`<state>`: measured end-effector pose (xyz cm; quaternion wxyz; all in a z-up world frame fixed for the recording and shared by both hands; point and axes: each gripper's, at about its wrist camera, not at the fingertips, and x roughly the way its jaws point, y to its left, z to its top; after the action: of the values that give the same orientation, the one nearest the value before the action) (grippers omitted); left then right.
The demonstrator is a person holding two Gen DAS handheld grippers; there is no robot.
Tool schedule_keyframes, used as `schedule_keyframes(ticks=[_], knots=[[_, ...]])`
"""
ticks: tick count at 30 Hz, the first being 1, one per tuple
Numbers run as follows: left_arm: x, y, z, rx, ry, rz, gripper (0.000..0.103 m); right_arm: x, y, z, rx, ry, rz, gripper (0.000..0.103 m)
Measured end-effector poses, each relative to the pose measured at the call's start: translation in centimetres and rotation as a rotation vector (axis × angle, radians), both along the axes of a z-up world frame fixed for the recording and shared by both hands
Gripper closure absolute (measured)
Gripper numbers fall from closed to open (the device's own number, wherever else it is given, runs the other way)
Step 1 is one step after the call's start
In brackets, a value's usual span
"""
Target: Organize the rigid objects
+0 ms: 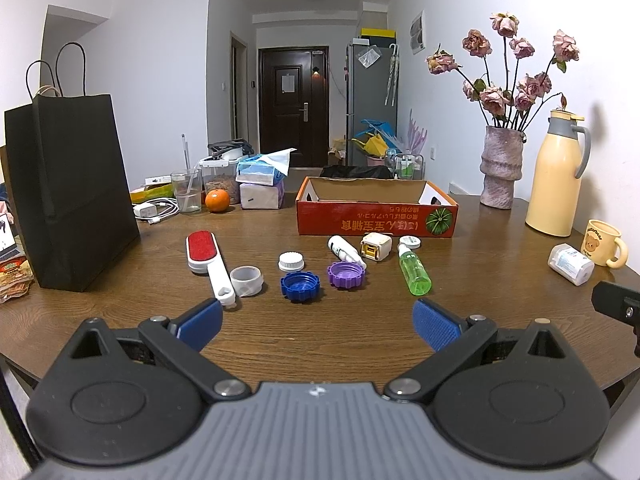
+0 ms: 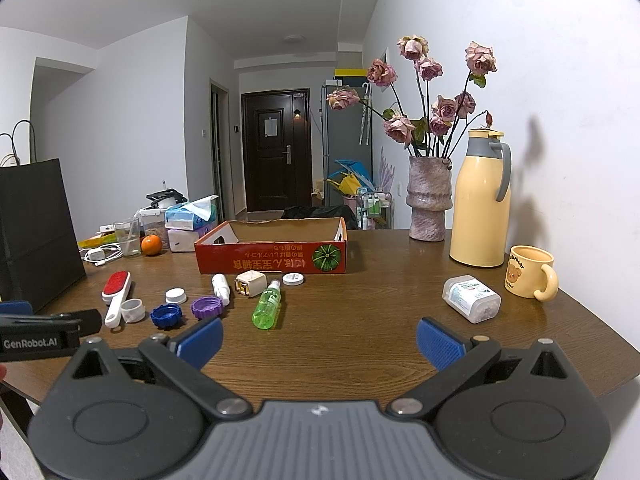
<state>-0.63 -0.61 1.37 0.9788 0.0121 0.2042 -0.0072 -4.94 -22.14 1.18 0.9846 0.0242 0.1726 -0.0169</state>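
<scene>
Left wrist view: both the left gripper [image 1: 316,320] and right gripper [image 2: 318,338] are spread wide, holding nothing. Small stuff like the blue ridged plastic cap [image 1: 300,286] and green plastic spray bottle [image 1: 415,272] sits loose before the red cardboard box [image 1: 376,220], tall black paper bag [image 1: 68,192] off left.

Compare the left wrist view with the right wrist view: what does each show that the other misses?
Left only: the whole black paper bag, handles included, and snack packets beside it. Right only: the left hand-held gripper's branded body at the frame edge. Both: the cardboard box, green bottle, blue cap and purple cap, with both hand-held grippers open.
</scene>
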Motion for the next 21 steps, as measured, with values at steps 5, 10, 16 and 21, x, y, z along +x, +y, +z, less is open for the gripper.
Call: schedule_keyframes(ticks=[5, 10, 16, 21], knots=[[0.00, 0.00, -0.01, 0.001, 0.000, 0.000, 0.000, 0.03, -0.07, -0.03, 0.000, 0.000, -0.001, 0.000], [-0.05, -0.06, 0.05, 0.000, -0.001, -0.002, 0.000, -0.02, 0.19, 0.13, 0.000, 0.001, -0.001, 0.000], [-0.08, -0.27, -0.17, 0.001, 0.000, -0.007, 0.000, 0.28, 0.05, -0.32, -0.001, 0.002, -0.002, 0.000], [0.12, -0.31, -0.55, 0.000, 0.005, -0.008, 0.000, 0.19, 0.01, -0.22, -0.002, 0.003, -0.002, 0.000]])
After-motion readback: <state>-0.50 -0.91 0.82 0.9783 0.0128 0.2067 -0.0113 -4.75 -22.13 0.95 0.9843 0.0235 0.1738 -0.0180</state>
